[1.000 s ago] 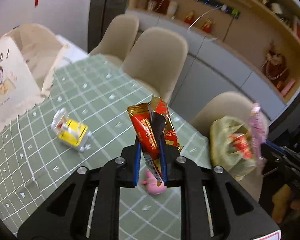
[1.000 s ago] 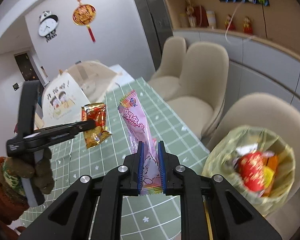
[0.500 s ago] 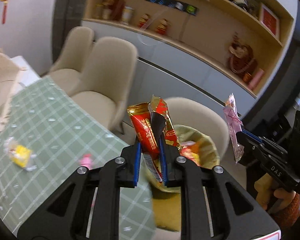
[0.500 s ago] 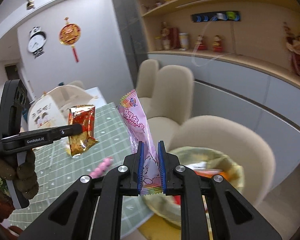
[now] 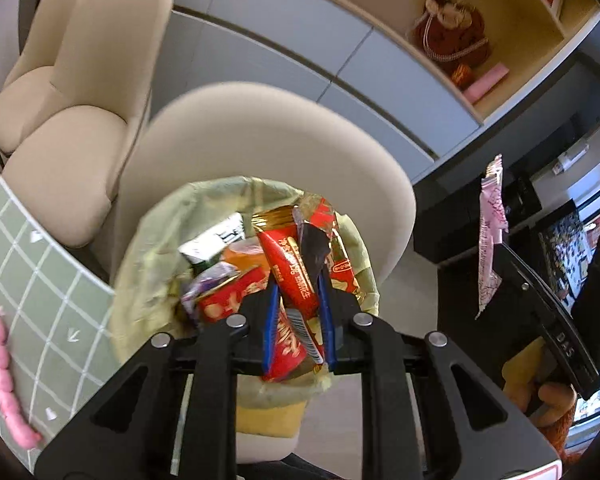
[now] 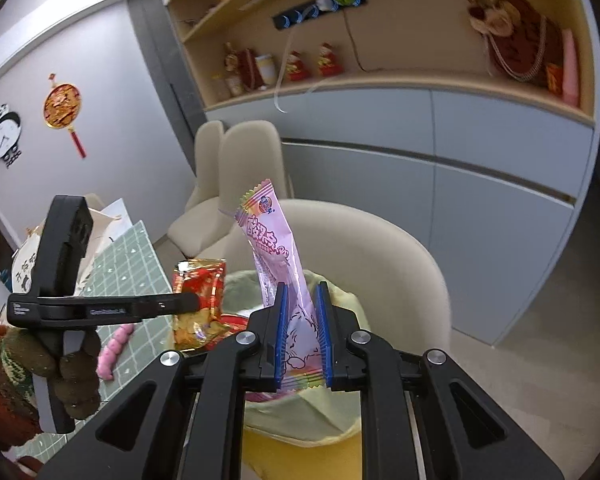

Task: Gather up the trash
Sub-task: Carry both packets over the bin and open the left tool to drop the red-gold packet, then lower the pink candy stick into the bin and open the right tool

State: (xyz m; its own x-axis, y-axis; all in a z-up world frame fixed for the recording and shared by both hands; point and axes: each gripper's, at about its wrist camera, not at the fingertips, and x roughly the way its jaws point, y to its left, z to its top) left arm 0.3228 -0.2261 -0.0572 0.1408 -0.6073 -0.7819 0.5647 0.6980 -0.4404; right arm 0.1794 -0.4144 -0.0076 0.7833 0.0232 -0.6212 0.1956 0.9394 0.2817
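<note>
My left gripper (image 5: pixel 298 320) is shut on a red and gold snack wrapper (image 5: pixel 292 264) and holds it right over the open trash bin (image 5: pixel 152 240), which has a pale yellow-green liner and holds several wrappers. My right gripper (image 6: pixel 302 336) is shut on a pink snack wrapper (image 6: pixel 276 248) and holds it upright above the same bin (image 6: pixel 340 304). The left gripper with its red wrapper (image 6: pixel 198 304) shows at the left of the right wrist view. The pink wrapper (image 5: pixel 490 236) shows at the right of the left wrist view.
The bin stands on a beige chair (image 5: pixel 300 132) beside the table with a green checked cloth (image 5: pixel 32 280). A pink sausage-like strip (image 5: pixel 4 380) lies on the cloth. More beige chairs (image 5: pixel 76 60) and grey cabinets (image 6: pixel 480 168) stand behind.
Both grippers have swung from over the table to over the bin, each still holding its wrapper. The left gripper has tipped down toward the bin's opening.
</note>
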